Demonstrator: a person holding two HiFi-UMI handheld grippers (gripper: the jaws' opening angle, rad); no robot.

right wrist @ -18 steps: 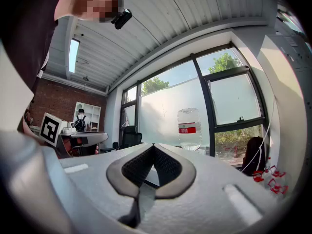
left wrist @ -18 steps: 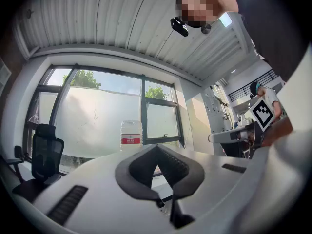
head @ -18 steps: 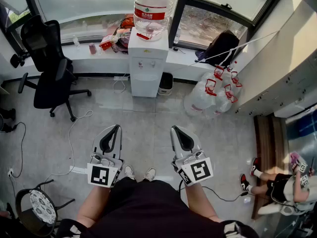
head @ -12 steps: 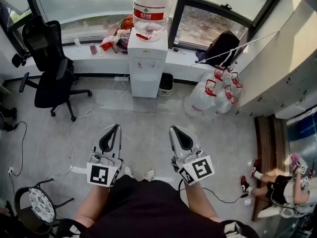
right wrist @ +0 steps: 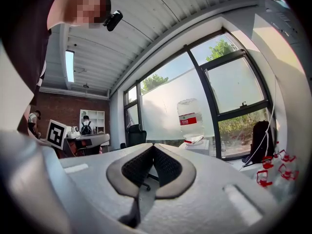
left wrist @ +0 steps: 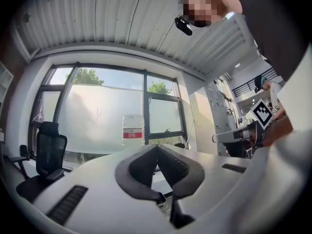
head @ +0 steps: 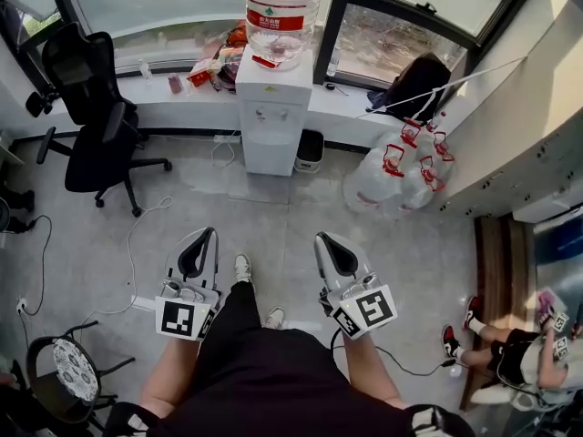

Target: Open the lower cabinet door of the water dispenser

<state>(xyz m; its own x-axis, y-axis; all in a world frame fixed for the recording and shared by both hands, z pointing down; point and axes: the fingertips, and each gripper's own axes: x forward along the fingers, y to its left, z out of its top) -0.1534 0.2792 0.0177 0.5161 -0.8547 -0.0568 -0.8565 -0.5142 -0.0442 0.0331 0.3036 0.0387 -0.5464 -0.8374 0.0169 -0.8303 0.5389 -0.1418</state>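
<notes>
The white water dispenser [head: 271,107] stands against the window sill at the far side, a large water bottle [head: 282,12] on top. Its lower cabinet door [head: 267,156] is closed. My left gripper [head: 211,232] and right gripper [head: 321,238] are held level in front of the person's waist, far short of the dispenser. Both are shut with nothing between the jaws. In the left gripper view the bottle [left wrist: 132,133] shows beyond the shut left gripper [left wrist: 157,146]. The right gripper view shows the bottle [right wrist: 190,121] on the dispenser [right wrist: 201,147] past the shut right gripper [right wrist: 153,146].
A black office chair [head: 91,107] stands left of the dispenser. A small black bin [head: 310,150] and a cluster of empty water bottles [head: 396,176] sit to its right. Cables [head: 132,262] lie on the floor at left. A seated person [head: 510,353] is at the lower right.
The person has stepped forward with the left foot, and the dispenser sits slightly lower in the head view. Both grippers stay shut at the same height.
</notes>
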